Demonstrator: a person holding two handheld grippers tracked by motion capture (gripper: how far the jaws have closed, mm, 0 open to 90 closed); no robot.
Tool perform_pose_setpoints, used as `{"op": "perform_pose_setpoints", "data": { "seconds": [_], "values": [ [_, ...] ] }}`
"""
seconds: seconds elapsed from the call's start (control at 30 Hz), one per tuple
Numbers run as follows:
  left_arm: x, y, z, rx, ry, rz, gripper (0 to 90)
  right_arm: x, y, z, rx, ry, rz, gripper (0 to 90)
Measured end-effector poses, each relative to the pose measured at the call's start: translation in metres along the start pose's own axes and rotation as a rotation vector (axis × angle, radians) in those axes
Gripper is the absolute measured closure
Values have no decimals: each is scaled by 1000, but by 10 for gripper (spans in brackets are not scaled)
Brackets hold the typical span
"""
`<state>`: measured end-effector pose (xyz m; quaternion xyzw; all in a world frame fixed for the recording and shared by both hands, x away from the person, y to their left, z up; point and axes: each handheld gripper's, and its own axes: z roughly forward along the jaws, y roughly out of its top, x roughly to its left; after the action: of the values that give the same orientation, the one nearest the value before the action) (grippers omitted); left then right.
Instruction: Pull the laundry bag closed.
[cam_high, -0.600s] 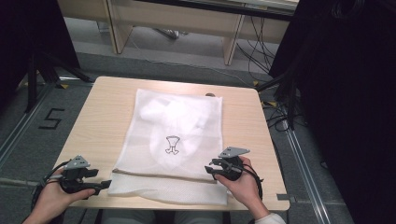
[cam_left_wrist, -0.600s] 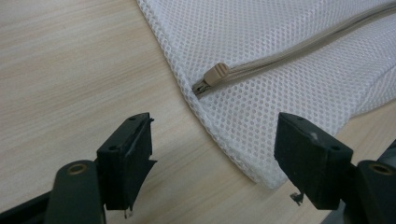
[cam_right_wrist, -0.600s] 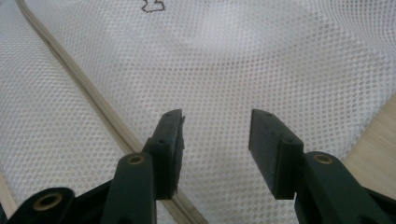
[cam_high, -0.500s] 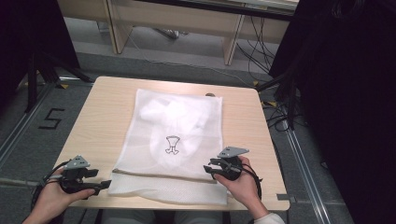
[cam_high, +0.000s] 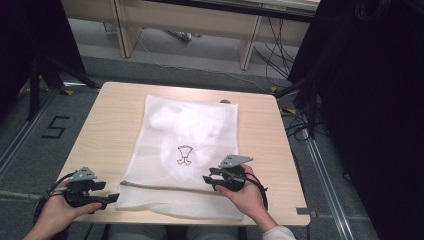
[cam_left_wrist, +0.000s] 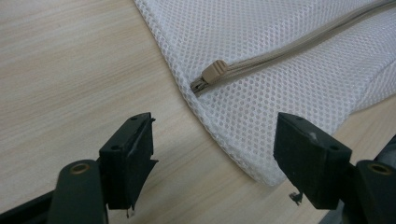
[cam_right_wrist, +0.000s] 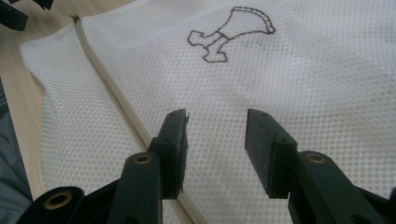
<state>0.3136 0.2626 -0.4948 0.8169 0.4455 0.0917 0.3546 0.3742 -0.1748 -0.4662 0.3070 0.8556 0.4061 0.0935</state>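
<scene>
A white mesh laundry bag (cam_high: 187, 145) lies flat on the wooden table (cam_high: 102, 130), with white cloth bunched inside and a small dark emblem (cam_high: 184, 155) on top. Its beige zipper (cam_left_wrist: 299, 46) runs along the near edge, the pull tab (cam_left_wrist: 215, 72) at the bag's left corner. My left gripper (cam_high: 112, 197) rests at the front left, open, its jaws framing that corner (cam_left_wrist: 212, 154) without touching it. My right gripper (cam_high: 207, 180) hovers open over the bag's near right part, just beside the zipper line (cam_right_wrist: 116, 100), with nothing between its jaws (cam_right_wrist: 215, 140).
The bag's near edge hangs close to the table's front edge (cam_high: 200, 220). Bare wood lies left and right of the bag. Behind the table stand wooden furniture legs (cam_high: 247, 47) and loose cables (cam_high: 295, 120) on the grey floor.
</scene>
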Motion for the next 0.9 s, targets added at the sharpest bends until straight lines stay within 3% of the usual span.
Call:
{"op": "perform_pose_setpoints", "data": {
  "seconds": [0.07, 0.13, 0.33, 0.9],
  "values": [
    [0, 0, 0, 8, 0, 9, 287, 4, 5, 5, 5, 3, -31, 599],
    [-2, 0, 3, -30, -4, -33, 287, 6, 7, 7, 7, 2, -38, 600],
    [-1, -1, 2, -21, -18, -25, 287, 21, 23, 29, 17, 41, -93, 598],
    [-1, -1, 2, -19, -25, -27, 288, 42, 43, 56, 19, 75, -147, 606]
  ]
}}
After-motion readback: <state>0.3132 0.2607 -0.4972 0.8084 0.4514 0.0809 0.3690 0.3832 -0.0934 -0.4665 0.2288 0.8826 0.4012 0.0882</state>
